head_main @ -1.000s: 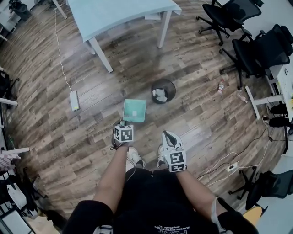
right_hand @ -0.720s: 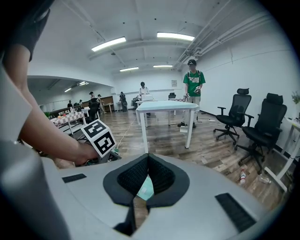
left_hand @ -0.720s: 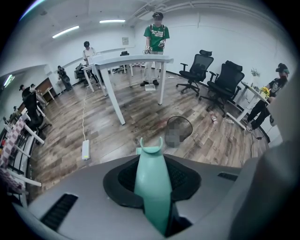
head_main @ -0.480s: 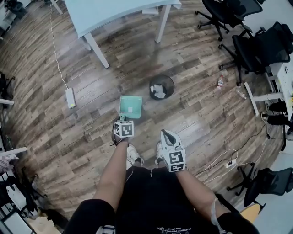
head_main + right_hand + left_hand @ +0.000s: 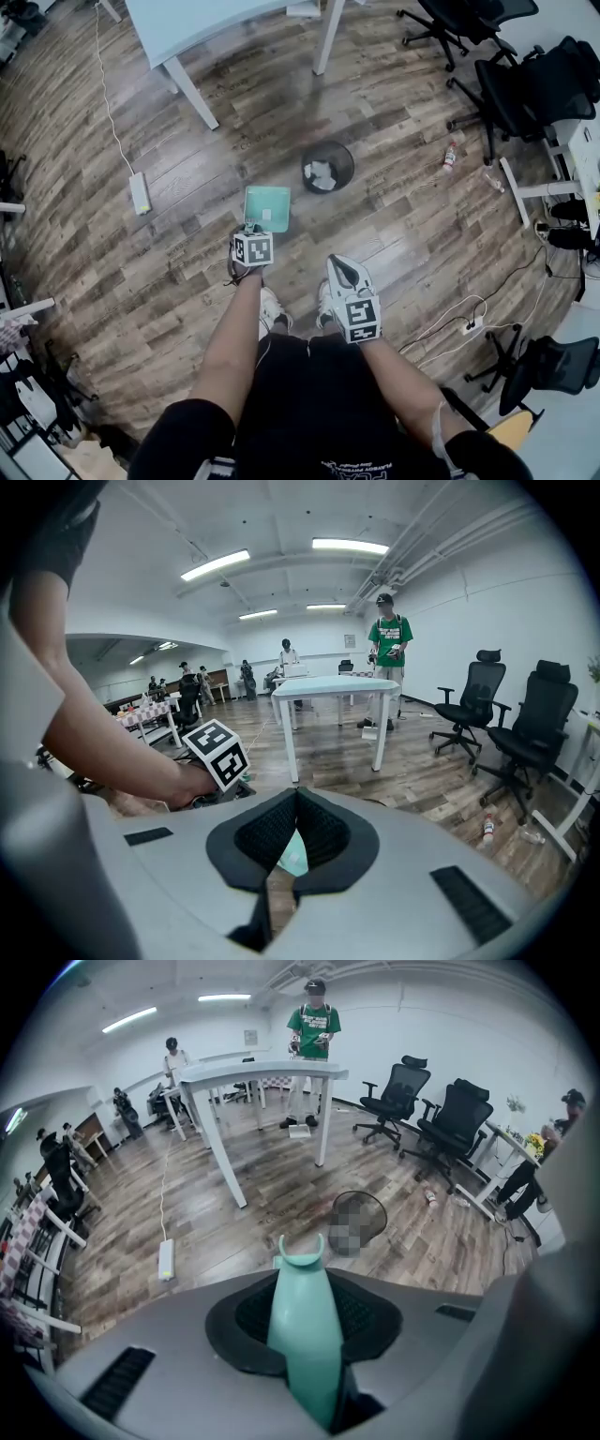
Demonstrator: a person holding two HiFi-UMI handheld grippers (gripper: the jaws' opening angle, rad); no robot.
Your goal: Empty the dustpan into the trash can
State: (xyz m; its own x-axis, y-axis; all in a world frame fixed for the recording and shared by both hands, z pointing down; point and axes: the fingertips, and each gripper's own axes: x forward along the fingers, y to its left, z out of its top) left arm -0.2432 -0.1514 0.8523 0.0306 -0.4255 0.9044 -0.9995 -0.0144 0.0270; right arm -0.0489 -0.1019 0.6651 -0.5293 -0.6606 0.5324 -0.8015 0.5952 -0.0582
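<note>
The dustpan [image 5: 267,207] handle is pinched by the left gripper [image 5: 251,232], lower left of the bin [image 5: 327,167]; the jaws of the right gripper [image 5: 340,267] are pressed together.

We see the dustpan [image 5: 266,207], mint green with a wide square pan, lying roughly flat and low over the wood floor [image 5: 169,281]. We cannot tell whether it touches the boards. In the head view its tapered handle [image 5: 302,1321], tipped with a small forked clip, points toward 6 o'clock and is clamped between the jaws of the left gripper [image 5: 251,230]. The trash can [image 5: 328,167] is a round black mesh basket standing upright on the floor, at about 1 o'clock from the dustpan. It is near the pan but apart from it. Crumpled white paper [image 5: 322,174] lies inside.
</note>
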